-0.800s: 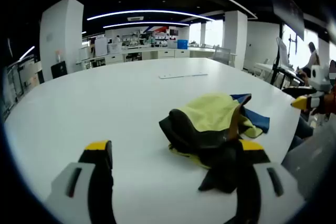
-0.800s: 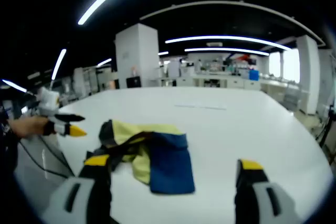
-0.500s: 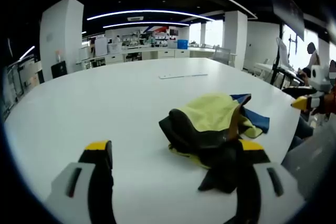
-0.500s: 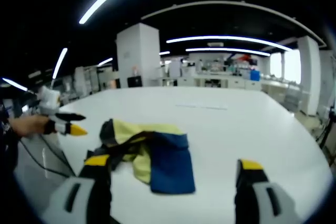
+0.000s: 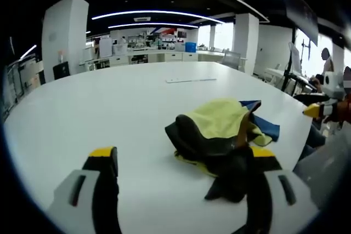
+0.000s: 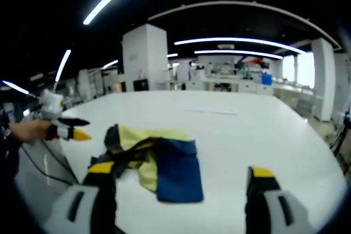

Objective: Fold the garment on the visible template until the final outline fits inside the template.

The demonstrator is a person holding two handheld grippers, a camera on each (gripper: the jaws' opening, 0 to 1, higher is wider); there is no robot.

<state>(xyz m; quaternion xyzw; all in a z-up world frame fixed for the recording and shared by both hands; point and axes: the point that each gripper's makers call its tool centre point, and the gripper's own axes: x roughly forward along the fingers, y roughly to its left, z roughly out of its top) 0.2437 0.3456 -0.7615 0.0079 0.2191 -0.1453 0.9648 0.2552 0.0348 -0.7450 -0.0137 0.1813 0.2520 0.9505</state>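
Observation:
A crumpled garment (image 5: pixel 219 127) in yellow, black and blue lies on the white round table (image 5: pixel 120 108). My left gripper (image 5: pixel 184 154) is open just short of it, and its right jaw overlaps the black cloth at the near side. In the right gripper view the garment (image 6: pixel 164 160) shows its blue part nearest. My right gripper (image 6: pixel 181 170) is open, its left jaw beside the black edge, holding nothing. The right gripper (image 5: pixel 317 110) shows at the table's right edge, and the left gripper (image 6: pixel 70 132) at the left, held by a hand.
A thin pale strip (image 5: pixel 192 79) lies flat farther back on the table (image 6: pixel 263 135). Cables (image 6: pixel 44 171) hang off the table's left edge. A white column (image 5: pixel 64 36) and counters (image 5: pixel 159 56) stand beyond. A person (image 5: pixel 327 58) sits far right.
The left gripper view has drifted very slightly. The garment and both grippers stand as before.

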